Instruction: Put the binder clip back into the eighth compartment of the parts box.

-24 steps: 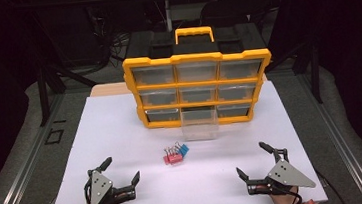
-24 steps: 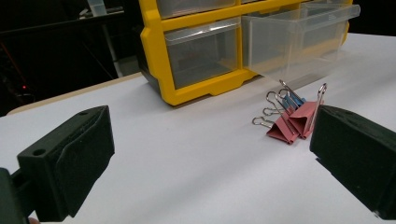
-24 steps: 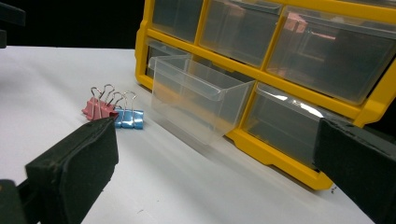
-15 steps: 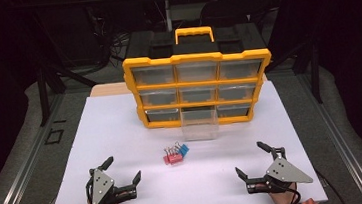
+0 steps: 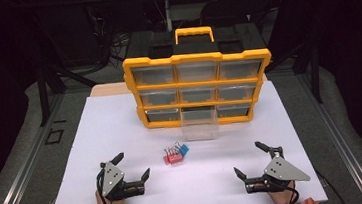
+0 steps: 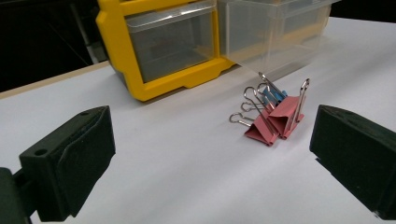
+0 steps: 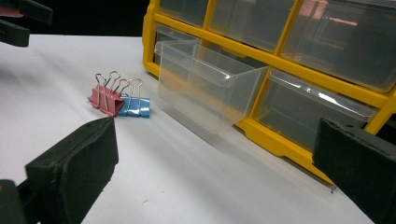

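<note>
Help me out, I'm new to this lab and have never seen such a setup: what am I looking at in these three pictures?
A person sits at a white table and holds a hand tool in each hand: the left gripper and the right gripper. Both are open and hold nothing. One picture looks down from above; the other two come from small cameras on each gripper, looking along its black jaws. On the table stands a yellow drawer box with one clear drawer pulled out at the bottom middle. In front of it lie pink and blue binder clips.
</note>
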The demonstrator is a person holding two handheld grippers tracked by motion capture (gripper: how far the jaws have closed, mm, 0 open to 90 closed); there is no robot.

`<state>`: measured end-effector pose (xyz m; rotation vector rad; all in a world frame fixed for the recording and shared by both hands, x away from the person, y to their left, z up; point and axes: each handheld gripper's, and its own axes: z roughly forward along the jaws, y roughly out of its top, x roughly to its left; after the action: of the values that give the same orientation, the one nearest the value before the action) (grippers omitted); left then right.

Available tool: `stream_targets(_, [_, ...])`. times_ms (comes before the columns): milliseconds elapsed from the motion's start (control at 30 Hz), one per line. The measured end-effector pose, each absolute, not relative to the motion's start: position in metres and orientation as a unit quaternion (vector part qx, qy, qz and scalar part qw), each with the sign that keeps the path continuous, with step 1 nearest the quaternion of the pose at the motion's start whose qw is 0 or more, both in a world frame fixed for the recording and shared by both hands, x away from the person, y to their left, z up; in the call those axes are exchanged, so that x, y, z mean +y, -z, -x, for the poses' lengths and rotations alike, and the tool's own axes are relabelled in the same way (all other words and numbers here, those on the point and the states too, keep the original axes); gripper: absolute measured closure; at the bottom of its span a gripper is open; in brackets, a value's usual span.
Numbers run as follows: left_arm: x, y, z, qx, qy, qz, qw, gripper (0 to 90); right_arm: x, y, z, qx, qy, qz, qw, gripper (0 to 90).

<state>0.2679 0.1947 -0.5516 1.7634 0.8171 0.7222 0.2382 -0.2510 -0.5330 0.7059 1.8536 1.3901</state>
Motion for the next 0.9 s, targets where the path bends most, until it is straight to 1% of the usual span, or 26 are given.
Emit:
stream_targets(400, [0.166,0.549,-0.279,0.31,-0.266,-0.766,0.496,0.0,-0.251,0.533,-0.239,0.719,-0.533,-0.272,0.353,0.0])
stream_targets(900, [0.138,0.547,-0.289,0.279,-0.253,-0.791,0.482,0.0,-0.251,0.534,-0.241,0.727,-0.529,-0.274,0.342,0.0])
